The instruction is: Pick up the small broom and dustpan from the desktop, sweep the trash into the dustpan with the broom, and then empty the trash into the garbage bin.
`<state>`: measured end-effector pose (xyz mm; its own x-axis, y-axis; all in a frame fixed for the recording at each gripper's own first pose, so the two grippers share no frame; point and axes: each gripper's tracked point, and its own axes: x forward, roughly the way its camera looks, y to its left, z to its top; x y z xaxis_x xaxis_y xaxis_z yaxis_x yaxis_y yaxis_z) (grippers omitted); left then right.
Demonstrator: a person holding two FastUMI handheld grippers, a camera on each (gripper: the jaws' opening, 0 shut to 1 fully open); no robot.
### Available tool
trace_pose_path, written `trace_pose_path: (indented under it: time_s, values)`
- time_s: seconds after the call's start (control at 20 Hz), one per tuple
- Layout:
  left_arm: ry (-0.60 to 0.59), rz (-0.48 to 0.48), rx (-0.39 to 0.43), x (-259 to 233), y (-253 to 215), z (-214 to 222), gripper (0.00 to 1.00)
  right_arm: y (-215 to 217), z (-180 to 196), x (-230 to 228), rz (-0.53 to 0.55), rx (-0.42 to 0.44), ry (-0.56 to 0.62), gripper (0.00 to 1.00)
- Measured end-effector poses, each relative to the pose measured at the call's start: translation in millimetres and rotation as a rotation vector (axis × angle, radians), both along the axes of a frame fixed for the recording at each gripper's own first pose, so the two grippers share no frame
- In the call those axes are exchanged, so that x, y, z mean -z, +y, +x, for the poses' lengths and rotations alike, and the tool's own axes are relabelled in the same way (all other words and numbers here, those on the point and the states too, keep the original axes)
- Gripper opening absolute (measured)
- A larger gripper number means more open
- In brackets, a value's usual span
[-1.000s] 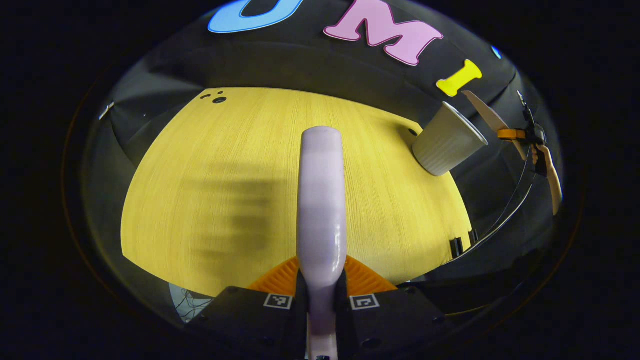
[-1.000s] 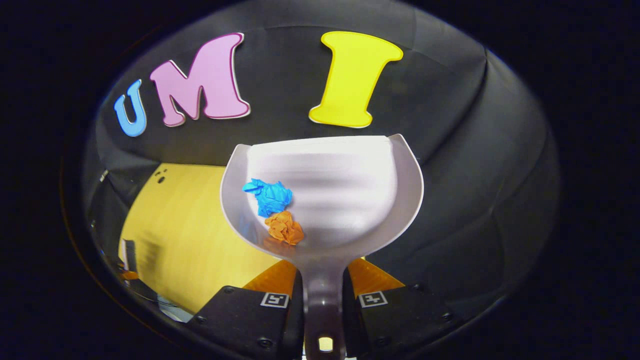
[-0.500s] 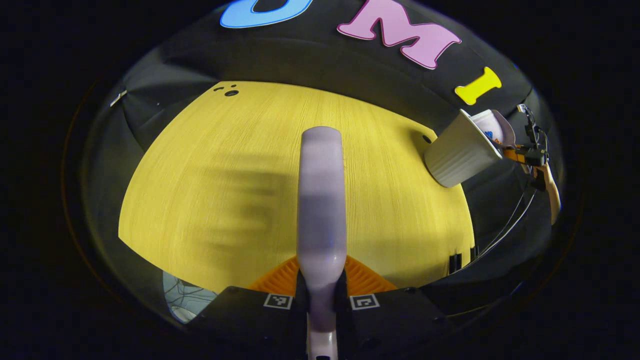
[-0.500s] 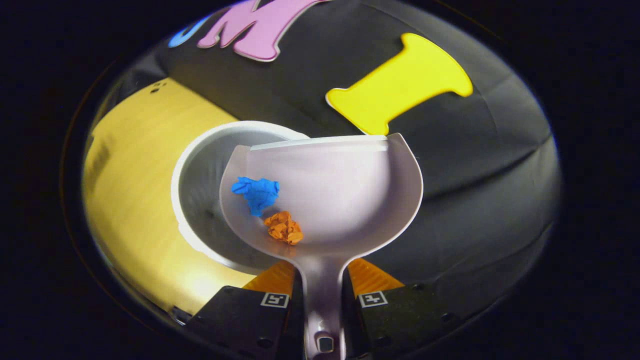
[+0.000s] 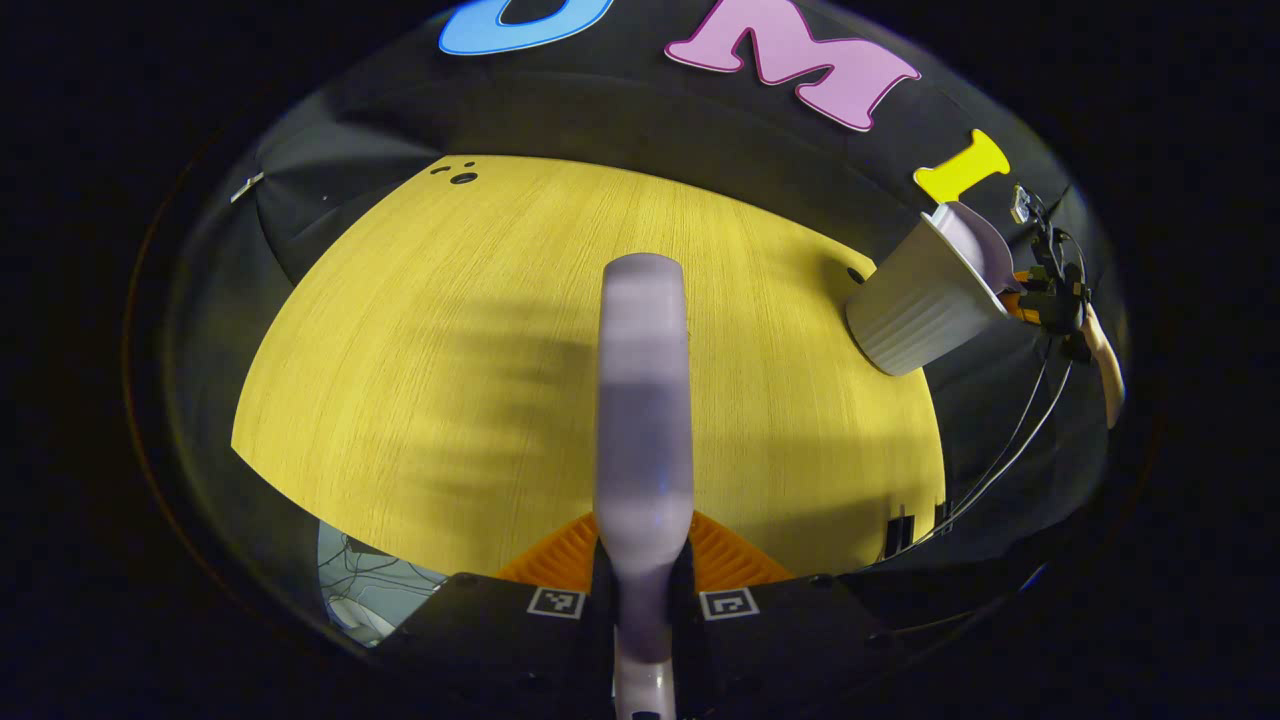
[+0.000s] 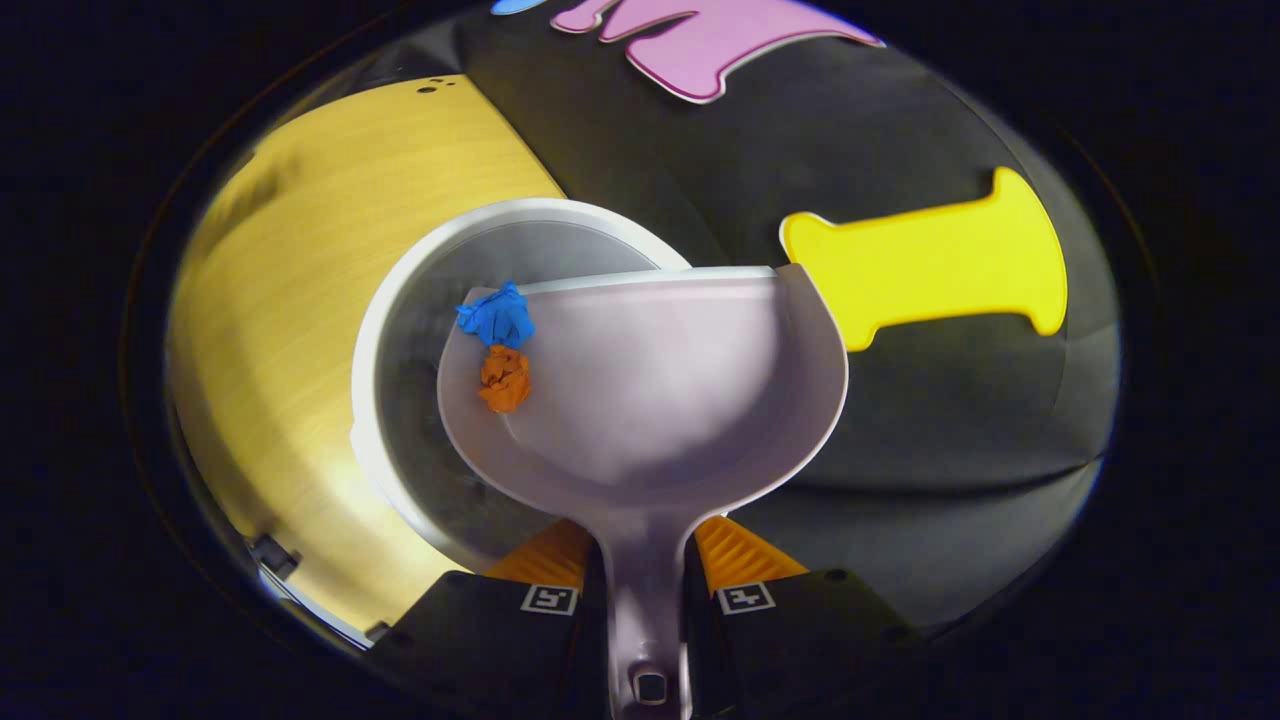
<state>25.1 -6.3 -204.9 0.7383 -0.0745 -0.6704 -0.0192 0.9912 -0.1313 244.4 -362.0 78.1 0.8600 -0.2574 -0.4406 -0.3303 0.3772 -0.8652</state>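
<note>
Yellow wooden desktop (image 5: 450,350), black cloth wall (image 5: 620,120)

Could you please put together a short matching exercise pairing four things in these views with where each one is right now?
Things:
1. crumpled blue paper scrap
2. crumpled orange paper scrap
3. pale lilac plastic dustpan
4. pale lilac broom handle

Places:
a. clamped in the left gripper, over the yellow wooden desktop
b. at the dustpan's front lip
c. tilted over the round grey ribbed garbage bin, in the right gripper
d. just behind the blue scrap

Pairs: 1-b, 2-d, 3-c, 4-a
</note>
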Motion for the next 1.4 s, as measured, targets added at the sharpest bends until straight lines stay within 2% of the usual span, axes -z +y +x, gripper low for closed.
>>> trace_pose_path:
  time_s: [0.35,0.55,0.6,0.65,0.7,0.75,0.8,0.95,1.0,1.05,1.25,1.4]
  values:
    - [-0.009,-0.010,-0.012,-2.8,-8.5,-2.7,0.28,-9.1,2.3,-16.6,-0.395,-0.105,-0.030,0.35]
    - [-0.019,0.006,0.015,-7.4,-10.8,-1.9,0.28,-10.5,1.3,-22.2,-0.504,-0.141,-0.036,0.35]
    - [-0.023,0.006,0.023,-9.1,-11.1,-0.8,0.27,-8.4,0.3,-23.9,-0.529,-0.150,-0.041,0.40]
    - [-0.029,0.006,0.032,-10.8,-11.4,-0.4,0.27,-5.4,-1.9,-26.1,-0.553,-0.157,-0.048,0.35]
    - [-0.035,0.006,0.039,-11.8,-10.6,0.6,0.29,-4.8,-2.5,-28.5,-0.563,-0.155,-0.055,0.35]
    - [-0.039,0.006,0.044,-13.5,-8.9,1.3,0.29,-5.4,-4.7,-32.4,-0.557,-0.137,-0.066,0.40]
    - [-0.046,0.004,0.047,-15.0,-6.2,1.5,0.28,-6.9,-6.9,-36.3,-0.541,-0.113,-0.076,0.35]
    - [-0.077,0.005,0.059,-21.8,3.6,2.6,0.27,-13.2,-18.6,-48.4,-0.461,-0.026,-0.084,0.35]
    - [-0.091,0.012,0.061,-24.7,10.0,2.5,0.29,-15.1,-25.8,-52.4,-0.423,0.009,-0.086,0.31]
    - [-0.105,0.019,0.066,-27.5,18.1,3.2,0.28,-14.6,-34.1,-56.0,-0.382,0.043,-0.091,0.35]
    - [-0.159,0.067,0.108,-43.5,52.3,-1.2,0.27,-6.0,-60.8,-81.5,-0.199,0.179,-0.191,0.35]
    - [-0.195,0.042,0.123,-54.5,77.6,0.7,0.27,12.5,-82.4,-103.4,-0.014,0.269,-0.278,0.36]
